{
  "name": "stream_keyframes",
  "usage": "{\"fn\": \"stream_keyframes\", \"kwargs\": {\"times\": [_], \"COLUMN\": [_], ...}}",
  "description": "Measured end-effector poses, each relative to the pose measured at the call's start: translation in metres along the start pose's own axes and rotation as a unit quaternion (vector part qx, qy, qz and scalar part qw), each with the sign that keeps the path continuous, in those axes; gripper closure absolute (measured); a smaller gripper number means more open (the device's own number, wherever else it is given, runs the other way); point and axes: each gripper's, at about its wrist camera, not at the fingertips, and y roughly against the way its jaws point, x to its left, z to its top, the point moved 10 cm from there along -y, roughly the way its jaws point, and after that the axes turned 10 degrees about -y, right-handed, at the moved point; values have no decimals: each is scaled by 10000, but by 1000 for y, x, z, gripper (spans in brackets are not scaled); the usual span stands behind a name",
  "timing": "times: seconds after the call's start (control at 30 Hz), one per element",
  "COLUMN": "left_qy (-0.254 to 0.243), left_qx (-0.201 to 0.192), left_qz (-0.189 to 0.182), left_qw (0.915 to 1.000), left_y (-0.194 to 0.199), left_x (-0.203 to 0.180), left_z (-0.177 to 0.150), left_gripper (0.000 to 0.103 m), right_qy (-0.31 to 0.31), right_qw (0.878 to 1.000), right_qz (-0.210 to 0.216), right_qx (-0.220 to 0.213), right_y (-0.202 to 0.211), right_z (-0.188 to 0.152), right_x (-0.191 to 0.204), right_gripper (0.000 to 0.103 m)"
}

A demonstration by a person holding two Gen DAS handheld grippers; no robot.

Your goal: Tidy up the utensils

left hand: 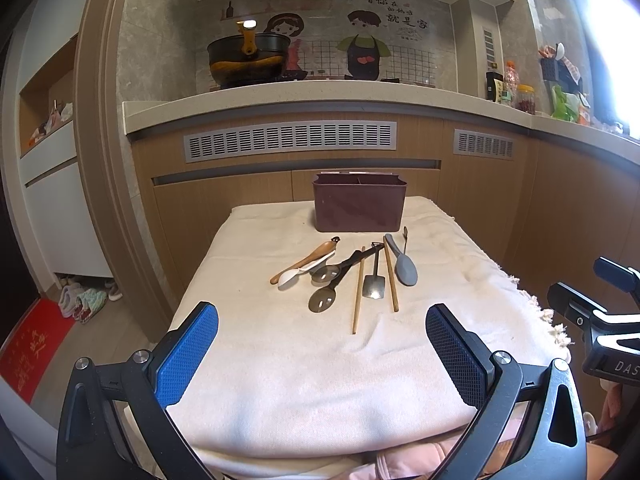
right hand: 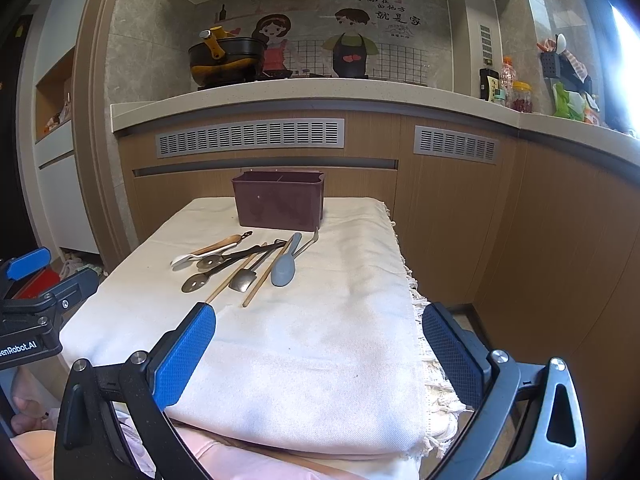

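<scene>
- Hovering low over near edge of cream cloth [left hand: 320,368]: left gripper [left hand: 322,354], jaws spread wide, nothing between blue pads; held well short of utensil cluster.
- Likewise right gripper [right hand: 318,354]: jaws released, wide apart, empty, sited over cloth's fringed right edge; cloth [right hand: 312,360] below.
- Seen in left wrist view at 3 o'clock: right gripper body, beside left one.
- Maroon utensil holder [left hand: 359,208] upright at far end of cloth, 12 o'clock from cluster; inner divider visible at rim. Same holder [right hand: 280,200] in right view.
- Cluster lying flat, mid-cloth, just in front of holder, all outside it:
- wooden spoon [left hand: 306,260] at 9 o'clock of cluster, crossing white spoon [left hand: 292,276], touching.
- two dark slotted spoons [left hand: 324,300], handles overlapping, bowls toward near side.
- small metal spatula [left hand: 374,286] between two chopsticks [left hand: 358,292], lengthwise along 12–6 line.
- grey spoon [left hand: 405,268] at 3 o'clock of cluster, bowl nearest; thin metal utensil just beyond it, type unclear.
- Background: black wok [left hand: 248,58] on countertop at 11 o'clock.
</scene>
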Motion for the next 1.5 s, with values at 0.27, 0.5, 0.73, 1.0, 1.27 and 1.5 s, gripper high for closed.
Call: {"fn": "stream_keyframes", "kwargs": {"times": [0.27,0.5,0.73,1.0,1.27,1.5], "left_qy": [1,7,-85,-68,-313,-23], "left_qx": [4,-1,-48,-209,57,506], "left_qz": [-4,-13,-64,-141,-202,-389], "left_qw": [10000,10000,9999,9997,9993,9980], "left_y": [0,1,2,-31,-99,-165], "left_x": [0,1,2,10,17,39], "left_z": [0,1,15,47,63,57], "left_gripper": [0,0,0,0,0,0], "right_qy": [14,32,97,76,621,134], "right_qw": [10000,10000,10000,9999,9972,9974], "right_qz": [8,15,-18,-135,-428,-195], "right_qx": [-13,-33,-9,-77,-11,685], "right_y": [0,2,0,-30,-89,-169], "right_z": [0,0,2,34,68,75], "right_x": [1,-1,-1,-3,7,3], "right_gripper": [0,0,0,0,0,0]}}
